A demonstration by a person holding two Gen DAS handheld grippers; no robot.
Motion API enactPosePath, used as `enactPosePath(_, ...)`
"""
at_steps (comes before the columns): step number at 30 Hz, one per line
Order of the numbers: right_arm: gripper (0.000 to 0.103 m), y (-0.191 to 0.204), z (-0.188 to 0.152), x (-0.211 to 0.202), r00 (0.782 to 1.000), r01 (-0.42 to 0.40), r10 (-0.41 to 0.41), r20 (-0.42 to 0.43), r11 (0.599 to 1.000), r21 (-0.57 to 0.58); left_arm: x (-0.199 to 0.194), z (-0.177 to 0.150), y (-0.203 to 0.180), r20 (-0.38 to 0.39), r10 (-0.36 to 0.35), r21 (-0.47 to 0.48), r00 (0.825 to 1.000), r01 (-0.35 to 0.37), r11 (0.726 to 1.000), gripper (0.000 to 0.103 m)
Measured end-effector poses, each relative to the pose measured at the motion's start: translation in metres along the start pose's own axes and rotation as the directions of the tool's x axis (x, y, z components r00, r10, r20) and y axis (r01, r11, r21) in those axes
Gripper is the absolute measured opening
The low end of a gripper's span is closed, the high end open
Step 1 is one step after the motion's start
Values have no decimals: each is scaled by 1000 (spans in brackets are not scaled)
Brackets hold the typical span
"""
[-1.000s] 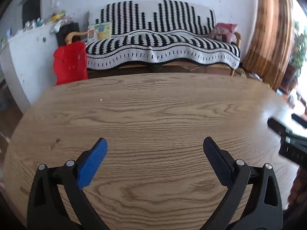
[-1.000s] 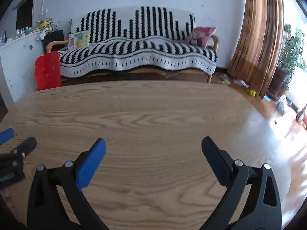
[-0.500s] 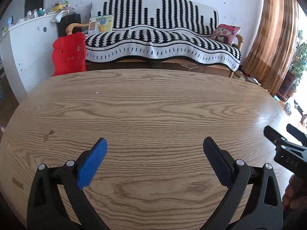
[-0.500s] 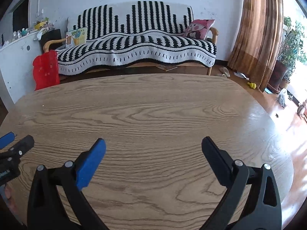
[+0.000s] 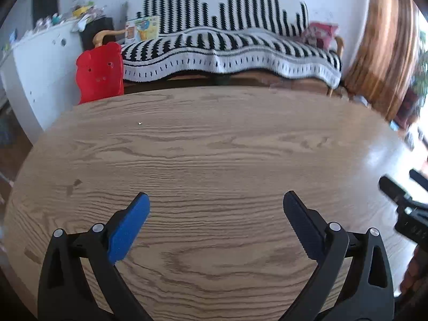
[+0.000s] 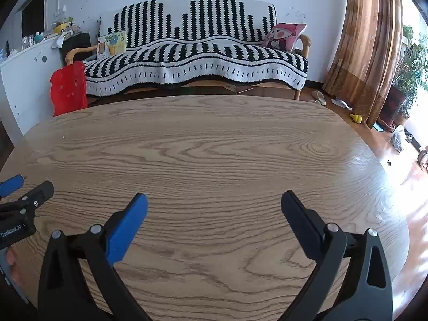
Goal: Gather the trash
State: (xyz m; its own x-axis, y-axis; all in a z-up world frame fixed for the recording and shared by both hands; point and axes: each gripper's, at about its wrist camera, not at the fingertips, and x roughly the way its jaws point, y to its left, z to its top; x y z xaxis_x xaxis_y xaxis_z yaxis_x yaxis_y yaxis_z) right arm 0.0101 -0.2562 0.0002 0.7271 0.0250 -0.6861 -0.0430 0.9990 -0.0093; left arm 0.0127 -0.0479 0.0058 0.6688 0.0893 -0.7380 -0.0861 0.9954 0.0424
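Both the left gripper (image 5: 215, 208) and right gripper (image 6: 214, 207) hover spread and empty over the oval oak-grain wooden table (image 6: 214, 147), no trash visible except perhaps a white speck (image 5: 140, 123) at eleven o'clock, so searching seems next.

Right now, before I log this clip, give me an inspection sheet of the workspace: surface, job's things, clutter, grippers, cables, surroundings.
Surface: oval wooden table, bare grain, one tiny white speck near the far left edge.
Job's things: nothing seen; no trash or bin on the table.
Clutter: nothing seen on the tabletop.
Grippers: left gripper and right gripper both over the near edge, jaws wide apart, holding nothing.
Cables: nothing seen.
Surroundings: striped sofa with pink cushion, red plastic chair, white cabinet, brown curtain, slippers and small litter on the floor.
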Motion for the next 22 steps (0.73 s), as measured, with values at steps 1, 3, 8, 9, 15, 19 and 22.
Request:
enactPosePath(1,97,0,0,0,1000,0,0,0,1000,-2,0,0,-1,-6,-1,6,1000,1,1000,97)
enactPosePath(3,97,0,-1,0,1000,-2,2,-3,1000,2,-2,-1,-2,1,-11,-1,1000,11,1000,97)
enactPosePath(8,97,-1,-1,0,1000,-7,7,-9,1000,-1,-2,-4,-5,-17,-42,-26,999,41,999,97)
enactPosePath(9,97,0,-2,-1,1000,-6,6,-10,1000,-5,-4,-6,-6,-6,-52,-32,999,52,998,97)
enactPosePath(15,97,-4,-2,0,1000,-14,14,-15,1000,-5,-5,-10,-11,-1,-112,-32,994,112,993,97)
enactPosePath(19,97,-4,-2,2,1000,-8,7,-22,1000,-17,7,-10,-9,-45,-66,-39,997,64,997,97)
enactPosePath(22,97,-6,-5,8,999,11,-12,-43,1000,-23,12,-13,-4,-35,-42,-45,999,40,998,97)
